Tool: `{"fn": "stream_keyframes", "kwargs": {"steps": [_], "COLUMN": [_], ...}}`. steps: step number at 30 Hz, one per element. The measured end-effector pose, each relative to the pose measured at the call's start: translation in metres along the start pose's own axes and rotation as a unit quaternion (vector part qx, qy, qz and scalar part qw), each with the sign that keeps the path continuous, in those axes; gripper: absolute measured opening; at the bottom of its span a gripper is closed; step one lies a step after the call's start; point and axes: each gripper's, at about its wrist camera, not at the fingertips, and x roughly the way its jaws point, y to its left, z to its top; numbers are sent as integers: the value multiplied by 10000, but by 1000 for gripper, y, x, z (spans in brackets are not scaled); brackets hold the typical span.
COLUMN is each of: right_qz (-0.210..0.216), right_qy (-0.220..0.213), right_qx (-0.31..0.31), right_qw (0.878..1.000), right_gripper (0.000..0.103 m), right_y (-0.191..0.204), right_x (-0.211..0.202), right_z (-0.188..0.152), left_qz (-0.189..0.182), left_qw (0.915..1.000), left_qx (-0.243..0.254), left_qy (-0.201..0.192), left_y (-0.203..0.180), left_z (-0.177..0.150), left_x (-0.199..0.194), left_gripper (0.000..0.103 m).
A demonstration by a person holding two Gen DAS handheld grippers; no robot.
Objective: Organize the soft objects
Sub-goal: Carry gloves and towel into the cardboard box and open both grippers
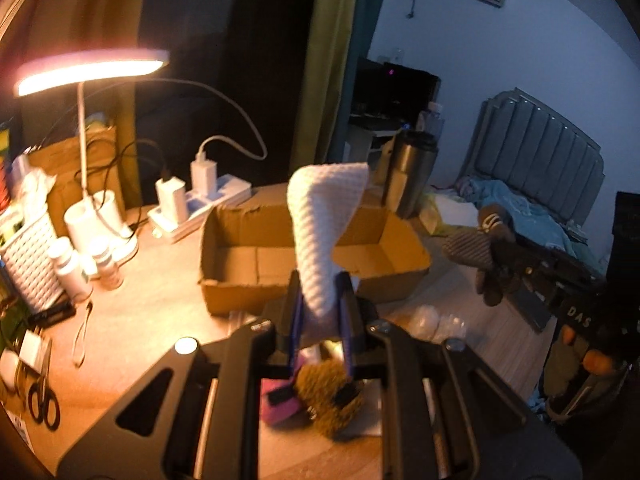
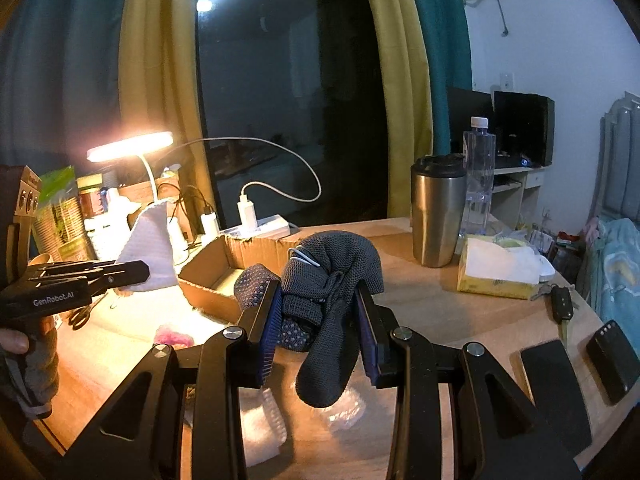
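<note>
Cardboard box [image 1: 304,276] seemingly holds nothing.

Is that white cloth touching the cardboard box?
Apart. The right wrist view shows the white cloth pinched in the left gripper, held clear of the box.

Black left gripper [image 2: 132,276]; "GenRobot.AI" marking, silver screws, blue-lined jaws.
</note>
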Motion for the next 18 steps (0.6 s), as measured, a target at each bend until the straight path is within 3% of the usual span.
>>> {"fn": "stream_keyframes", "kwargs": {"steps": [18], "right_qz": [-122], "right_qy": [136], "right_qx": [18], "right_qw": [9998], "right_gripper": [37], "right_y": [-22], "right_x": [39], "right_z": [20], "left_qz": [-401], "left_qw": [9990], "left_qx": [173], "left_qy": [-42], "left_y": [-21], "left_z": [28], "left_x": [61], "left_gripper": [16]}}
